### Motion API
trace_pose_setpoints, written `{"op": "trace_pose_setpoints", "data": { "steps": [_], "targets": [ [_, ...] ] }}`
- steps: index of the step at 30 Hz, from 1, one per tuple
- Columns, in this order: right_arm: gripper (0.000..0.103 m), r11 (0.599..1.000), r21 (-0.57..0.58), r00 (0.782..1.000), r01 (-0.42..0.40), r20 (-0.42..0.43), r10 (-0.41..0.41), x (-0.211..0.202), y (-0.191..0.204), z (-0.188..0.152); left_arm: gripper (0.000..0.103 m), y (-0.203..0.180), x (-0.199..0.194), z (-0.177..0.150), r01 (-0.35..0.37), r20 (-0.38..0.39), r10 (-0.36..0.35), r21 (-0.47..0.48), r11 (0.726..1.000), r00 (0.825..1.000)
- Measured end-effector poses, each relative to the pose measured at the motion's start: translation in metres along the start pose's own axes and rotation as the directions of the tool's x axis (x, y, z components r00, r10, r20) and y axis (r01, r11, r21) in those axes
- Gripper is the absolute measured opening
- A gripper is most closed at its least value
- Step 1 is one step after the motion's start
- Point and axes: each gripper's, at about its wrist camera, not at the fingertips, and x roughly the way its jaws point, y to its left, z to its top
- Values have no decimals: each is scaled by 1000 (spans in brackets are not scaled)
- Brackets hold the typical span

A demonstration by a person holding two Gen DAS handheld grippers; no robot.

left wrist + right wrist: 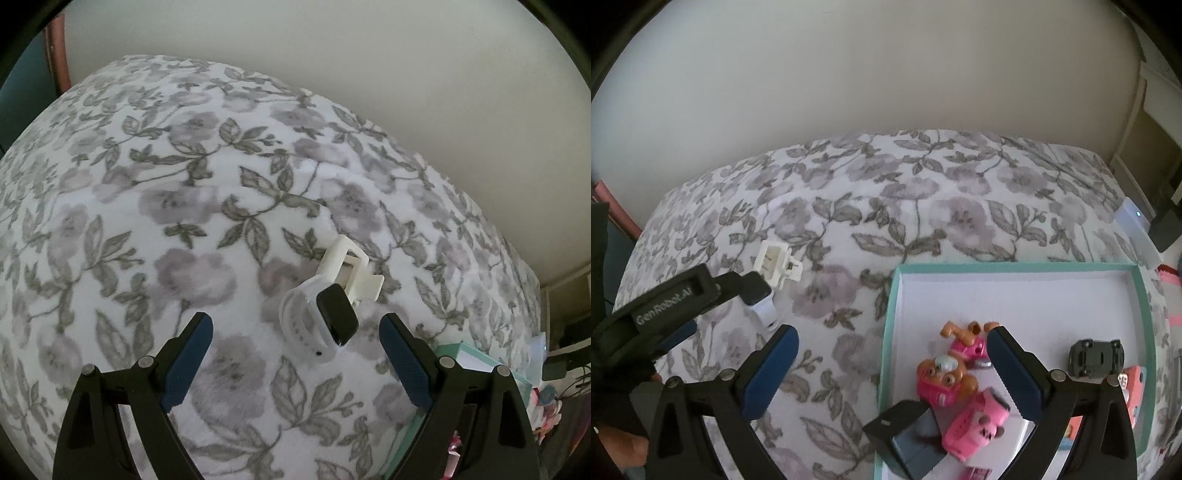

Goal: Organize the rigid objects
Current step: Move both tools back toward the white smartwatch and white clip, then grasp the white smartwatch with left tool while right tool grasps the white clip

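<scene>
Your left gripper (pixel 295 332), jaws wide apart, hangs over a white-strapped smartwatch (pixel 325 325) lying on the flowered bedspread (pixel 147 184) beside a white plastic clip (pixel 349 266). Your right gripper (pixel 892 354), also spread and empty, hovers above the teal-edged box (pixel 892 314) holding pink toy pups (pixel 945 376) and a dark toy car (pixel 1095 356).

Your left wrist view looks steeply down, close over the white smartwatch (pixel 320 325). Your right wrist view sits right of that smartwatch (pixel 761 301), facing down; both share it and the floral bedspread (pixel 155 192).
</scene>
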Motion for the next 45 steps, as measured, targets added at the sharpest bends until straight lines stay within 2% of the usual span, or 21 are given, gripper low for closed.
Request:
{"op": "trace_pose_setpoints", "data": {
  "steps": [6,12,21,25,32,35,38,45],
  "targets": [
    [103,1000,11,1000,-5,13,5,11,-1,15,92,5,17,5,3,-16,-3,-12,1000,1000],
    [103,1000,25,1000,-7,6,7,22,-2,20,91,2,32,8,40,-39,-40,-3,999,998],
    [103,1000,17,1000,12,-5,-12,33,1,22,75,-7,44,6,114,-83,-113,7,993,990],
    [103,1000,21,1000,21,-6,-21,35,2,23,58,-8,44,6,116,-90,-114,9,993,989],
    [103,999,1,999,32,-2,-32,35,8,27,56,-1,44,6,154,-98,-155,-21,988,983],
    [103,999,-6,999,32,-2,-32,36,13,30,56,4,41,7,150,-99,-153,-38,988,983],
    [103,1000,-16,1000,27,-1,-27,38,19,34,56,9,35,10,112,-86,-114,-27,993,990],
    [103,999,-52,1000,3,4,-3,46,43,46,56,34,26,18,75,-56,-80,-92,993,995]
  ]
}}
